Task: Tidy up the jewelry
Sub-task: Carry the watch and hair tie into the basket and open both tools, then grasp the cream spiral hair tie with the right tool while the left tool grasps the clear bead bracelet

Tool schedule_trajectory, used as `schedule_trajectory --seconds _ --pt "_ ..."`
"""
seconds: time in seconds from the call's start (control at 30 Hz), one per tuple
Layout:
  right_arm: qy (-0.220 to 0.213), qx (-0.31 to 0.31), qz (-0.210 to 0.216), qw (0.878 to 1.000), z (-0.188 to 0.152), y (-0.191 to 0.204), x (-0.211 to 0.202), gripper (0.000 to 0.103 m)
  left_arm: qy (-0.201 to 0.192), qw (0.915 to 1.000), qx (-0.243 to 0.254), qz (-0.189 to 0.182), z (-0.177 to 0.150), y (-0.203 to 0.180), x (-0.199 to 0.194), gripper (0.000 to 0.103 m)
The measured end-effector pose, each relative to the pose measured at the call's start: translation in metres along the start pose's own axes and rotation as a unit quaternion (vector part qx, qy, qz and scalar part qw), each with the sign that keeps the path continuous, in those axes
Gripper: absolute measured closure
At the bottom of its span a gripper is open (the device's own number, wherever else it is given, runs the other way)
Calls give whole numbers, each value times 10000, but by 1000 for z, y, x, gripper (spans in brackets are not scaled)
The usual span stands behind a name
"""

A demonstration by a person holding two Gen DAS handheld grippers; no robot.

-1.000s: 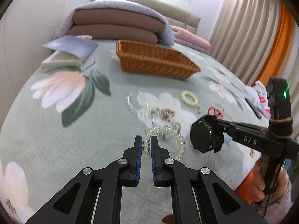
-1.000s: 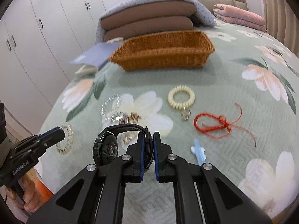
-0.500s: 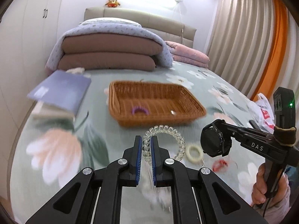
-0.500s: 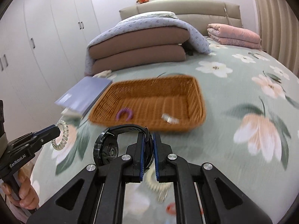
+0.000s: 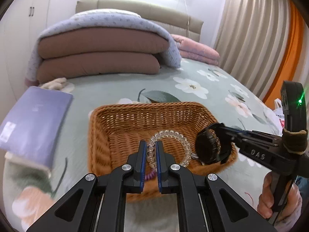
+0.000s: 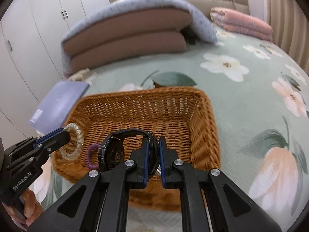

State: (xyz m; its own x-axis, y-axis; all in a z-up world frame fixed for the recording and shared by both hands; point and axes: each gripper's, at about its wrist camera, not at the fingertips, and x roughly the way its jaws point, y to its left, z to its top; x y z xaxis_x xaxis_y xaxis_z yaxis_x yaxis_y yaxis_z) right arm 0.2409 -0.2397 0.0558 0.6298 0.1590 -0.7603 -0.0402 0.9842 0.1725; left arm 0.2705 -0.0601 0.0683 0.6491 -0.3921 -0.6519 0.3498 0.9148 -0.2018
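A brown wicker basket [image 5: 115, 127] [image 6: 204, 127] sits on the flowered green bedspread. My left gripper [image 5: 151, 150] is shut on a clear bead bracelet [image 5: 173, 135] and holds it above the basket's near half; it also shows in the right wrist view [image 6: 72, 145]. My right gripper [image 6: 153, 148] is shut on a black watch [image 6: 114, 150] by its strap, above the basket's near edge; the watch also shows in the left wrist view [image 5: 207, 147]. A purple coil hair tie [image 6: 89, 154] lies in the basket.
A purple book [image 5: 32, 121] lies left of the basket. Folded brown and lilac quilts [image 5: 100, 54] are stacked behind it, pink bedding [image 5: 195, 48] at the back right. White wardrobes [image 6: 29, 38] stand on the left, curtains [image 5: 256, 38] on the right.
Both grippers have moved forward from the jewelry spread on the bed to above the basket, still holding the bracelet and the watch. The basket now looms close below.
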Motion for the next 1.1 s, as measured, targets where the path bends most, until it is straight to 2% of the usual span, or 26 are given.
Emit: schedule_trajectory --seconds 0.17,0.43,0.53,0.6,0.63,0.73,0.9,0.97,1.1 --pt "288 56 -72 9995 3 -3 24 89 396 9992 -32 8 8 1 44 94" --pt "222 29 -100 9997 5 -4 6 89 655 9977 -27 174 4 -4 60 93" --pt "133 -2 -53 9999 0 -3 -11 89 711 9974 -28 103 4 -4 58 82" --pt "63 19 78 9999 -9 -5 -27 88 667 9977 24 71 1 -6 49 59" --pt "21 21 127 9999 -13 -5 -34 87 625 9980 39 60 0 -6 44 57" --pt "-102 -9 255 9996 -31 -7 -60 75 507 9987 90 -54 -6 -9 19 56" --pt "-247 -105 331 9991 -64 -8 -93 72 185 9995 115 -237 -26 -11 -35 56" --pt "-260 -61 344 9990 -76 -10 -100 65 59 9995 147 -269 -38 -11 -59 56" --pt "-239 38 361 9991 -101 -17 -102 65 -89 9995 34 -289 -63 -6 -94 56"
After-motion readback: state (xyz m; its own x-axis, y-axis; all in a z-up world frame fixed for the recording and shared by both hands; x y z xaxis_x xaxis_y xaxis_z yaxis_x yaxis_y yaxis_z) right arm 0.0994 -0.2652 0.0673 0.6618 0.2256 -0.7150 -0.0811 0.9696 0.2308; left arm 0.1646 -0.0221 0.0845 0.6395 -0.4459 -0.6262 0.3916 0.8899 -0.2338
